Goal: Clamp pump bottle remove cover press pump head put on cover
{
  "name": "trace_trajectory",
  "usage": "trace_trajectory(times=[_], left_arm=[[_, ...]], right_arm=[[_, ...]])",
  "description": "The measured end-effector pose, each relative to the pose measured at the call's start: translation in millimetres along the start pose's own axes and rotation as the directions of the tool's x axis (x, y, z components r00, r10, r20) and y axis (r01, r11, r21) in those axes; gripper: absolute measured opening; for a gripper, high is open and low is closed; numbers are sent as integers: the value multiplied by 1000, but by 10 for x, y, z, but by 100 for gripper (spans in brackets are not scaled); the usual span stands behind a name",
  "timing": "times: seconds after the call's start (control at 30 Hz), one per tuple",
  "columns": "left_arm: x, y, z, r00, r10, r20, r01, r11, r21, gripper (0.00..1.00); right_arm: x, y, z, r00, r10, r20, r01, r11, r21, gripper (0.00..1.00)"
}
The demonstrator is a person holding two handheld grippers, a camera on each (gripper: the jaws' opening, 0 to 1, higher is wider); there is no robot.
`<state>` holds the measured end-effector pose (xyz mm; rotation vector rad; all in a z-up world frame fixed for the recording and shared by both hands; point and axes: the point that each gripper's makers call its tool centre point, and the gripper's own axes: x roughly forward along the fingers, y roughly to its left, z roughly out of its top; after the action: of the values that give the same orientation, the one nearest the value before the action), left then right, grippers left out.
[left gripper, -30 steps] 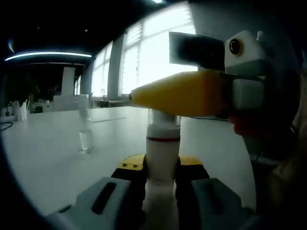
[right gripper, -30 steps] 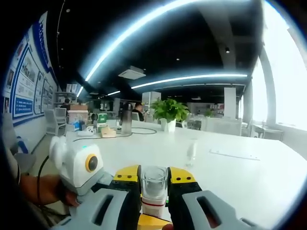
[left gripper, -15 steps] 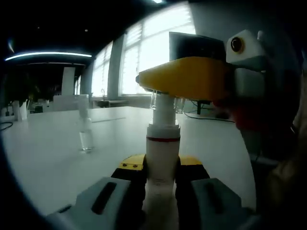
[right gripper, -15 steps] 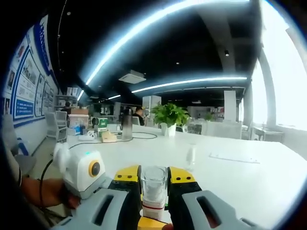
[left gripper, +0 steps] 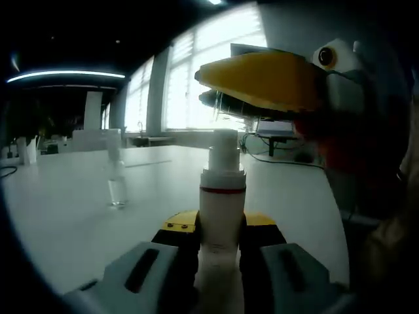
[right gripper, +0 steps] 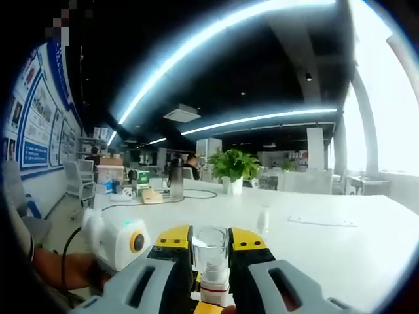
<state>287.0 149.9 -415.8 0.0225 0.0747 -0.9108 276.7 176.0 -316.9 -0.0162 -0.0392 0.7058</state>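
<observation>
A white pump bottle [left gripper: 221, 209] with a red ring stands upright on the white table, and my left gripper [left gripper: 220, 227] is shut on its body. Its white pump head [left gripper: 222, 149] is bare. Just above the head, my right gripper [left gripper: 262, 80] comes in from the right with its yellow jaws. In the right gripper view, my right gripper [right gripper: 211, 243] is shut on the clear cover [right gripper: 211, 252]. The cover hangs over the pump head [right gripper: 213, 289], apart from it. My left gripper's body [right gripper: 118, 241] and the hand holding it show at lower left.
A small clear bottle [left gripper: 116, 186] stands alone on the white table [left gripper: 65, 209]; it is also in the right gripper view [right gripper: 263, 220]. A potted plant [right gripper: 234, 167], a dark flask [right gripper: 175, 178] and boxes sit at the table's far end. Bright windows [left gripper: 196, 72] are behind.
My right gripper has risen with the clear cover, lifting it off the pump head, which now stands bare. My left gripper and the bottle have stayed still.
</observation>
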Motion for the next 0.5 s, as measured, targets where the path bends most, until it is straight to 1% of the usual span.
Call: trace_trajectory(times=[0.17,0.3,0.5], left_arm=[[-1,7,-1,1000,1,0,-1,1000,-2,14],[-1,9,-1,1000,1,0,-1,1000,1,14],[2,15,-3,1000,2,1,-2,1000,2,14]], right_arm=[[-18,-44,48,1000,-10,14,10,1000,1,16],[-37,-94,50,1000,-18,18,18,1000,22,16],[-72,-137,67,999,-28,25,27,999,21,16]])
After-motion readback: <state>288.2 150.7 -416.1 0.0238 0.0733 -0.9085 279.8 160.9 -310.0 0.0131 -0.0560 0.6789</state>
